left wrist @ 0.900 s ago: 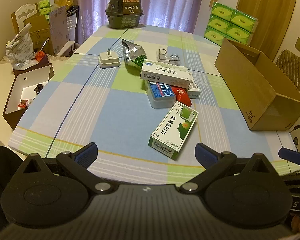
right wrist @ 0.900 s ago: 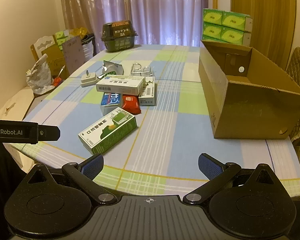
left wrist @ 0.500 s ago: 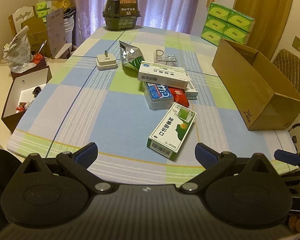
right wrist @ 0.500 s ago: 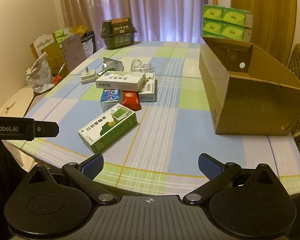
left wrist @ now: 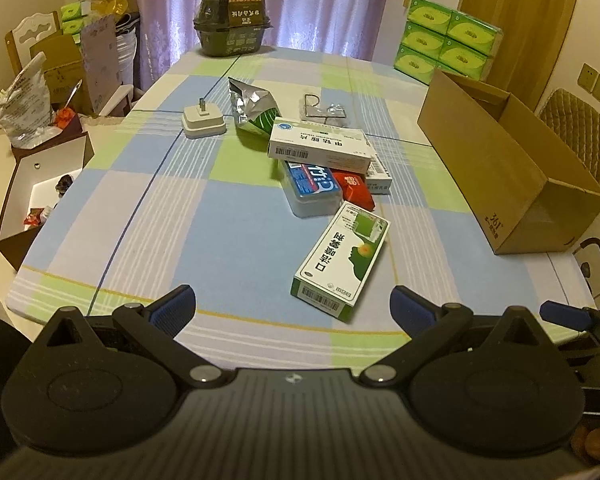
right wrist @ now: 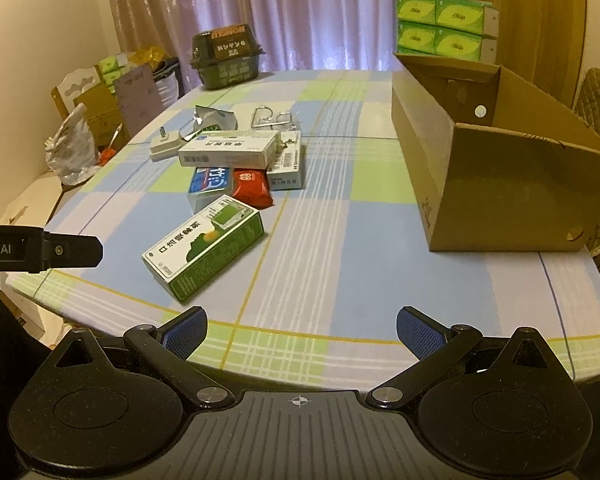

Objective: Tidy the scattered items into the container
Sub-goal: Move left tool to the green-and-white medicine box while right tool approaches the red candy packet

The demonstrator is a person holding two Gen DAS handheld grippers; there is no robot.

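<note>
Over the table's near edge, the left gripper [left wrist: 292, 304] and right gripper [right wrist: 302, 330] hang spread apart, empty; the green-and-white medicine box [left wrist: 341, 261] lies just beyond, the open cardboard box [right wrist: 496, 172] far right.

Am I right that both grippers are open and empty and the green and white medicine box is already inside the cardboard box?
Not quite. The green and white medicine box lies on the tablecloth, apart from the cardboard box, as the right wrist view shows. The rest holds: the left gripper and right gripper are both open and empty.
</note>
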